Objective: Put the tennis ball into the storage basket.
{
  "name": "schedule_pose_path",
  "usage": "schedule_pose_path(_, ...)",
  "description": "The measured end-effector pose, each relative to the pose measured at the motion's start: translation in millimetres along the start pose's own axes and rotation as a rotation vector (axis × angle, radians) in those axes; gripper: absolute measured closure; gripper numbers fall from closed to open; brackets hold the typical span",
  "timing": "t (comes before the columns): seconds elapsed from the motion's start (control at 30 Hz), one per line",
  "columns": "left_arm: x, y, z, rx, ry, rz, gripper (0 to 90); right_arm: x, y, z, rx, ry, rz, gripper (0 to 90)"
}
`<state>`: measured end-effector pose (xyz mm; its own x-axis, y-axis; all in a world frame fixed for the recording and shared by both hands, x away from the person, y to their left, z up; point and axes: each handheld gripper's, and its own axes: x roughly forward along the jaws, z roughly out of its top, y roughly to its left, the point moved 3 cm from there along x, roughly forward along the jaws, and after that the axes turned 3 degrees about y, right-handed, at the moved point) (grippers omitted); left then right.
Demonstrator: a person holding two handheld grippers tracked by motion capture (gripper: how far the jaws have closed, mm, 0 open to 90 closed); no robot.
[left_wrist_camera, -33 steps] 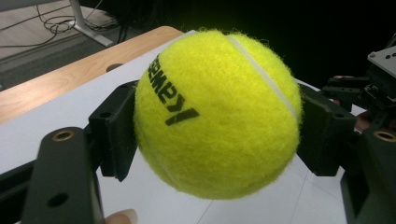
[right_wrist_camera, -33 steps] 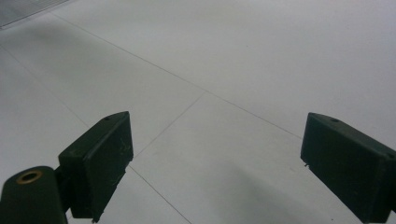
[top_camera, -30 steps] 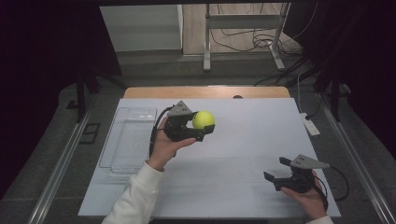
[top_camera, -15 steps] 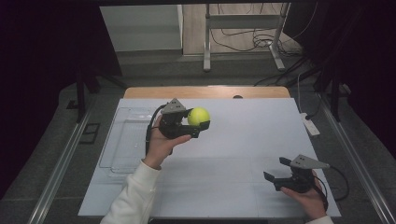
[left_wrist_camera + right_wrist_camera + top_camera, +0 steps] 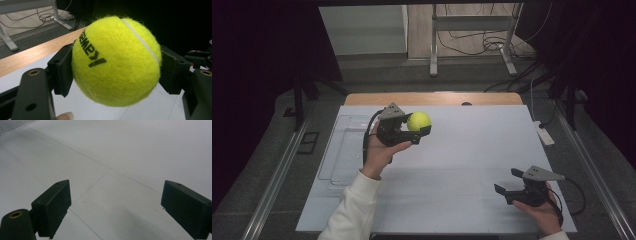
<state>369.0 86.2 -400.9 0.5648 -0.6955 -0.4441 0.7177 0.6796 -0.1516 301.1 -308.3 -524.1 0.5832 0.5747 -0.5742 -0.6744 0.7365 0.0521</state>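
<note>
Across the middle of the room, the bench is lying under a white sheet, with a strip of bare wood showing along its far edge. At the left side of the bench a clear plastic tray is resting flat on the sheet. Above the sheet, toward the far left of the bench and just right of the tray, the left tongs are being held up in the person's left hand, and they are gripping a yellow tennis ball from both sides. In the left gripper view the two black pads are pressing into the fuzzy sides of the ball, which is hanging clear of the bench. At the near right corner, the right tongs are sitting low over the sheet in the right hand, standing wide open with nothing between them.
</note>
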Motion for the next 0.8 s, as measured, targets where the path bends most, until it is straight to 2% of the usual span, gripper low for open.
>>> schedule_pose_path(0.8, -11.2, 19.7, -1.4, -0.041, -0.015, 0.049, 26.7, -0.3, 0.2, 0.2, -0.001, -0.002, 0.000, 9.6)
